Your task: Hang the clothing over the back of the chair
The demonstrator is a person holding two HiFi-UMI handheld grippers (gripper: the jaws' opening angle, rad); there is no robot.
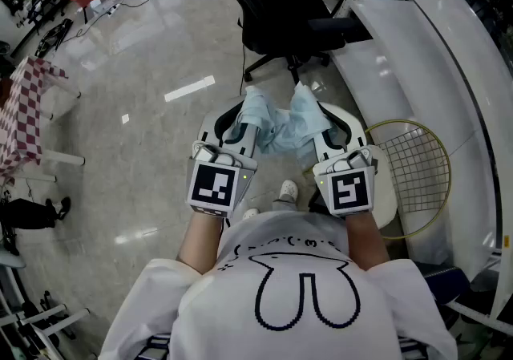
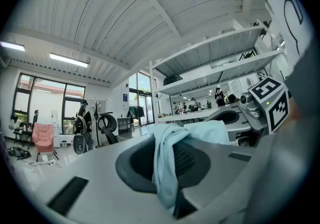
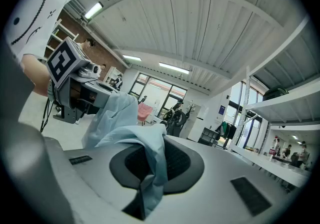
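Left gripper (image 1: 238,127) and right gripper (image 1: 330,127) side by side at waist height, each clamped shut on an end of the pale blue clothing (image 1: 280,124), cloth bunched between them above the floor, black office chair (image 1: 292,18) just ahead

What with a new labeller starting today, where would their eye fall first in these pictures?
On the pale blue cloth, held mid-frame in the head view between the left gripper and right gripper, both shut on it. Next come the black chair straight ahead, and a racket at the right.
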